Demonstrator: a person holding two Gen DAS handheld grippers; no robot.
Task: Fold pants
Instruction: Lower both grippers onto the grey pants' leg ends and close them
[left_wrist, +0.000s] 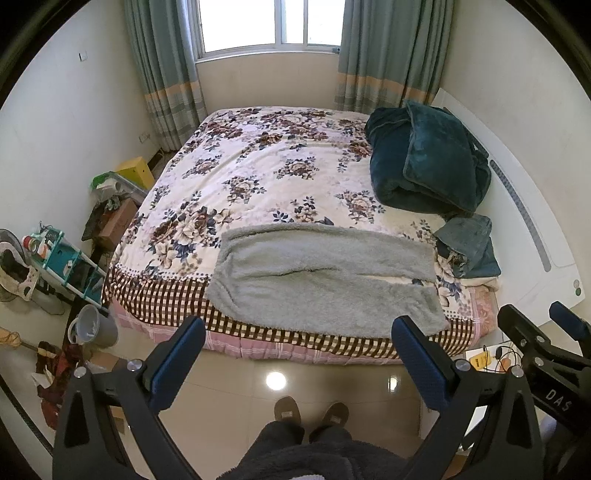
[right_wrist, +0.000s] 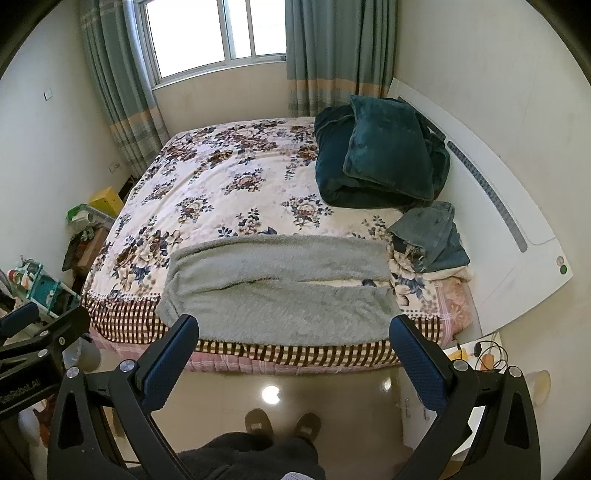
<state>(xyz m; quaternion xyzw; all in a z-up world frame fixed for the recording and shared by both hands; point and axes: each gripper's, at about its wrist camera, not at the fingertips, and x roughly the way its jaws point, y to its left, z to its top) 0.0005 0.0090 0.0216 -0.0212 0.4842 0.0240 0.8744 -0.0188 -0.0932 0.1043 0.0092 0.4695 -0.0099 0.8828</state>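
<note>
Two tools hang over the floor short of the bed (left_wrist: 173, 317), both spread wide and holding nothing. The grey fleece pants (left_wrist: 325, 273) lie ahead of them on the bed's near edge, long axis running left to right across both views, waist at the left and leg ends at the right. The left tool (left_wrist: 298, 349) sits nearer the waist, the right tool (right_wrist: 294, 345) nearer the leg ends. The pants look thick, fluffy and flat, their legs side by side with a narrow gap.
</note>
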